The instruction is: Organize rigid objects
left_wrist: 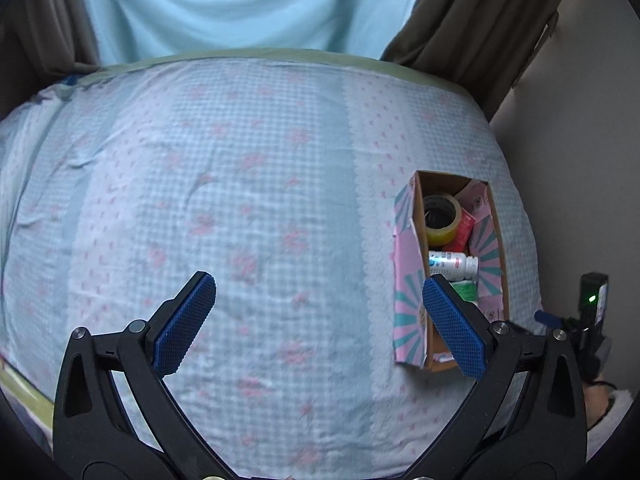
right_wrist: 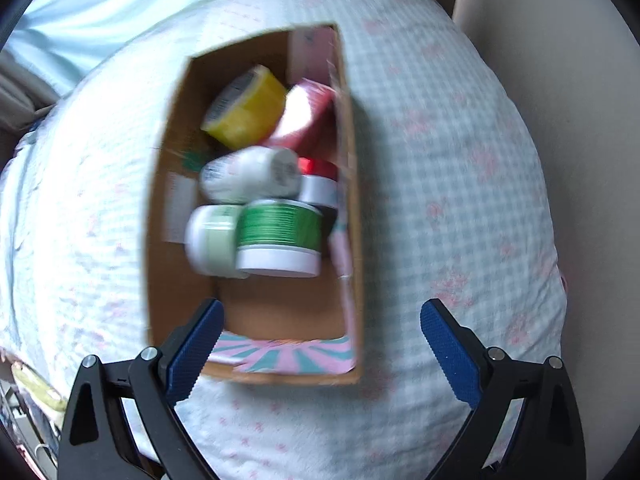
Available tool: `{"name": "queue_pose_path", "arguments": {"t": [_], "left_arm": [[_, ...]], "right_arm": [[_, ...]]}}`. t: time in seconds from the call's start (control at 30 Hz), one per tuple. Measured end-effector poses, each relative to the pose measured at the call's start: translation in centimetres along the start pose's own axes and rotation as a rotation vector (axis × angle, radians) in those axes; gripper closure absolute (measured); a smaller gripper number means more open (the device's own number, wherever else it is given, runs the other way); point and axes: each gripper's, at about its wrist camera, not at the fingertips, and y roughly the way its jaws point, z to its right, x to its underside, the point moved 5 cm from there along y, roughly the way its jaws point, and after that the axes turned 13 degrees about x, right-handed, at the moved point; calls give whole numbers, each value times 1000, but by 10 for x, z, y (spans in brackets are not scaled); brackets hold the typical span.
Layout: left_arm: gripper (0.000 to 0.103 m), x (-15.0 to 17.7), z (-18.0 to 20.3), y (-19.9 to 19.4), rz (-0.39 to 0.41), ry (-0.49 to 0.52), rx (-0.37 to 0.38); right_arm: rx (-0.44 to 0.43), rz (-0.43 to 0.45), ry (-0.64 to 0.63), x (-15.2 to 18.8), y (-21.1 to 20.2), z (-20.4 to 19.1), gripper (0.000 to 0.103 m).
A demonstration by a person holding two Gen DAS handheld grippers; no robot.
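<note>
A cardboard box (right_wrist: pixel 256 374) with pink and teal flaps lies on the bed, holding a yellow tape roll (right_wrist: pixel 246 108), a red container (right_wrist: pixel 308 116), a white bottle (right_wrist: pixel 250 176), a pale green jar (right_wrist: pixel 212 238) and a green jar with a white lid (right_wrist: pixel 278 236). My right gripper (right_wrist: pixel 320 320) hangs open above the box's near end, nothing between its fingers. In the left wrist view the same box (left_wrist: pixel 408 292) sits at the right with the tape roll (left_wrist: pixel 440 216) and white bottle (left_wrist: pixel 454 264) showing. My left gripper (left_wrist: pixel 318 294) is open and empty over the bedsheet, its right finger overlapping the box.
The bed (left_wrist: pixel 240 200) is covered by a blue checked sheet with pink flowers. A person in a light blue top (left_wrist: pixel 248 0) stands behind it. Brown curtains (left_wrist: pixel 480 20) hang at the back. The other gripper's body (left_wrist: pixel 594 300) with a green light shows at the right edge.
</note>
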Motion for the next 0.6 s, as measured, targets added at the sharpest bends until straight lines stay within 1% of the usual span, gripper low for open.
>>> {"name": "queue_pose_path", "arguments": {"t": [0.07,0.23,0.27,0.3,0.33,0.4,0.5,0.6], "left_arm": [[0,8,-2,-20,17,0,-5],[0,15,7,-69,73,20,-23],[0,16,11,-79,86,29,-26],[0,16,16,-90,98,37,-32],[0,17,19,-99,109,41,-36],[0,18,28,-117,134,52,-30],[0,23,41,-144,174,69,-33],[0,31,54,-168,221,90,-47]], "right_arm": [[-5,27,-7,2,-22,-8,5],[-46,117,-5,0,-105,-31,5],[-51,140,-4,0,-120,-35,5],[-55,180,-5,0,-148,-40,5],[-57,205,-10,0,-163,-44,5],[-55,270,-20,3,-202,-52,5],[-62,343,-11,10,-248,-55,5],[-58,390,12,19,-278,-53,5]]}}
